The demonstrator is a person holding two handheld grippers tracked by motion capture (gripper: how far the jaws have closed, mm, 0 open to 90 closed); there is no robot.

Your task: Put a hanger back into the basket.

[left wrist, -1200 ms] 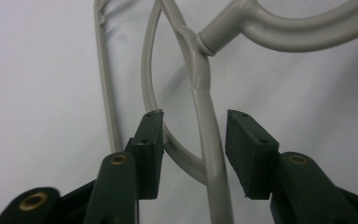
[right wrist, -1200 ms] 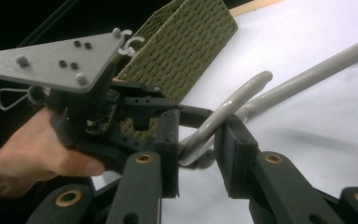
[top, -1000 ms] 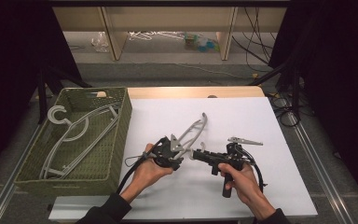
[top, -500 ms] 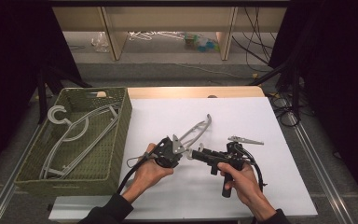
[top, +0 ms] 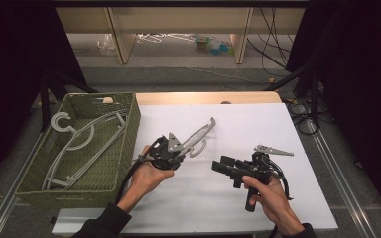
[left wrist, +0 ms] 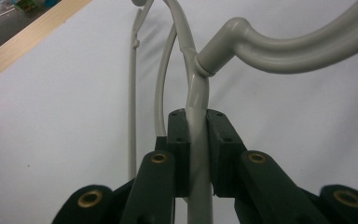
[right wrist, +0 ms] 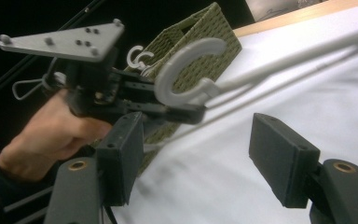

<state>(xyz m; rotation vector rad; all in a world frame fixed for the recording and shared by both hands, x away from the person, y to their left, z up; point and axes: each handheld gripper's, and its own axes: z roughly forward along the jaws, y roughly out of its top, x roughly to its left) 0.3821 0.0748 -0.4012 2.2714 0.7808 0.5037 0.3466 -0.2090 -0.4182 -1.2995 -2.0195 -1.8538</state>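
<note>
Since the earlier frames, the grey hanger (top: 198,135) has swung lower and more level over the white table (top: 278,124). Nearest the person, the right gripper (top: 222,166) points left with its jaws spread wide and nothing between them, while the left gripper (left wrist: 197,154) is clamped tight on the hanger's neck just below the hook (right wrist: 186,70). Farther left, a green woven basket (top: 129,124) holds more hangers (top: 79,148).

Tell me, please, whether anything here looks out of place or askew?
Only mildly: one grey plastic hanger is off the white table, held aslant by the left gripper, while two others lie in the green woven basket. Nothing looks damaged.
</note>
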